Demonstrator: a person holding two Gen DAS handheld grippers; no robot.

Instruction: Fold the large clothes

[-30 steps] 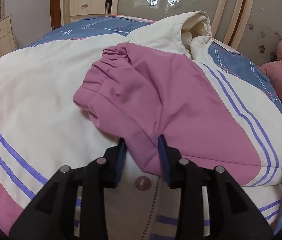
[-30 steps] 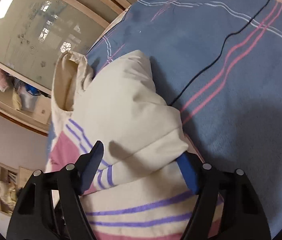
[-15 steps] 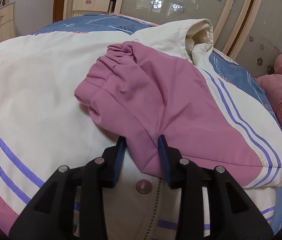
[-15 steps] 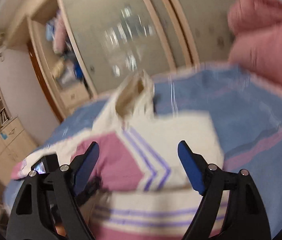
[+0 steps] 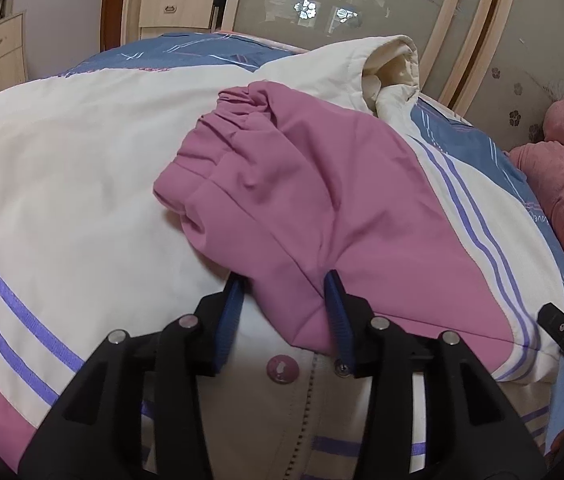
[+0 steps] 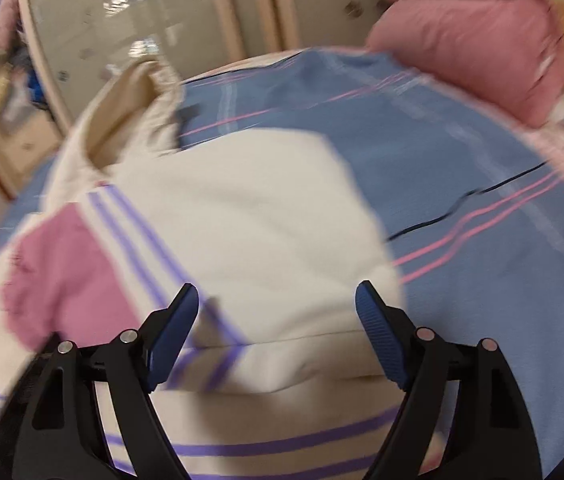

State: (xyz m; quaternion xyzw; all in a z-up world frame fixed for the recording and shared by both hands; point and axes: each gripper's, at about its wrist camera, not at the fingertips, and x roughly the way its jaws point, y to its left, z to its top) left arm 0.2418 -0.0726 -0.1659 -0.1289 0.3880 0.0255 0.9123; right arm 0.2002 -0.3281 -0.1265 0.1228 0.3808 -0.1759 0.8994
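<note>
1. The bed (image 5: 185, 46), under a blue striped cover, carries the jacket (image 5: 81, 184), cream with pink and purple bands, spread across the middle of the left wrist view.
2. One pink sleeve (image 5: 306, 200) is already folded across the jacket's front; the body itself looks still unfolded, so most folding remains.
3. The left tongs (image 5: 282, 312), at lower centre, have just been opening, with the sleeve's edge still between the jaws, so the grip looks to be loosening.
4. The right tongs (image 6: 277, 332) stand released, wide apart over the cream shoulder, gripping nothing.
</note>
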